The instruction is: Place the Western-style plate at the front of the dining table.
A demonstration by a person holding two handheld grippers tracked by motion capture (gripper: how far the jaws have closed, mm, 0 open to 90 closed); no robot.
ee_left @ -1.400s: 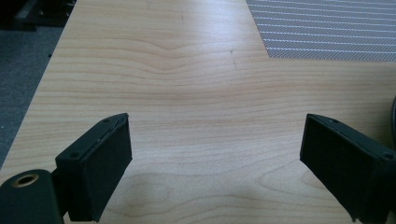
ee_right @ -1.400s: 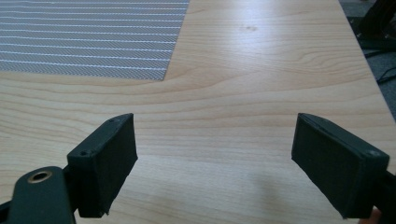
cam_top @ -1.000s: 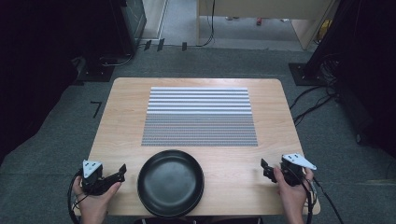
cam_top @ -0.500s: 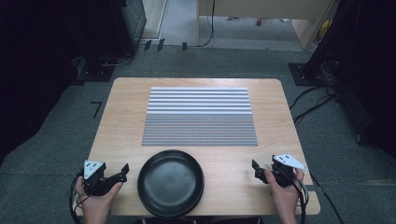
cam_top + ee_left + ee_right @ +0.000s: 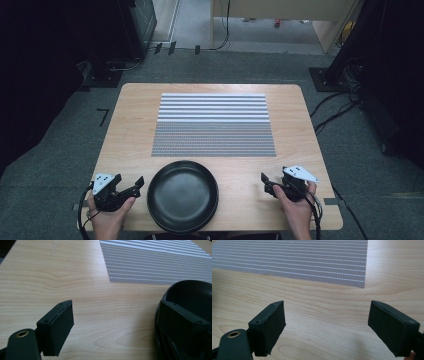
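The round black shallow pan (image 5: 182,195) sat at the near edge of the pale wooden bench (image 5: 130,130), just in front of the grey striped woven mat (image 5: 214,125). The left tool (image 5: 131,186) lay just beside the pan's left rim, its jaws spread but just closing a little with nothing pinched. The right tool (image 5: 265,181) hovered well apart on the pan's other side, jaws spread wide over bare wood

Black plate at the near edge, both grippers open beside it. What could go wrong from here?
1. The black plate slightly overhangs the near edge of the table; a sideways nudge from the left gripper, close by its rim, might tip it off.
2. Its rim looks low and smooth, so the fingers may slip when closing.
3. The right gripper is apart from the plate; dragging the plate could ruck the striped placemat.
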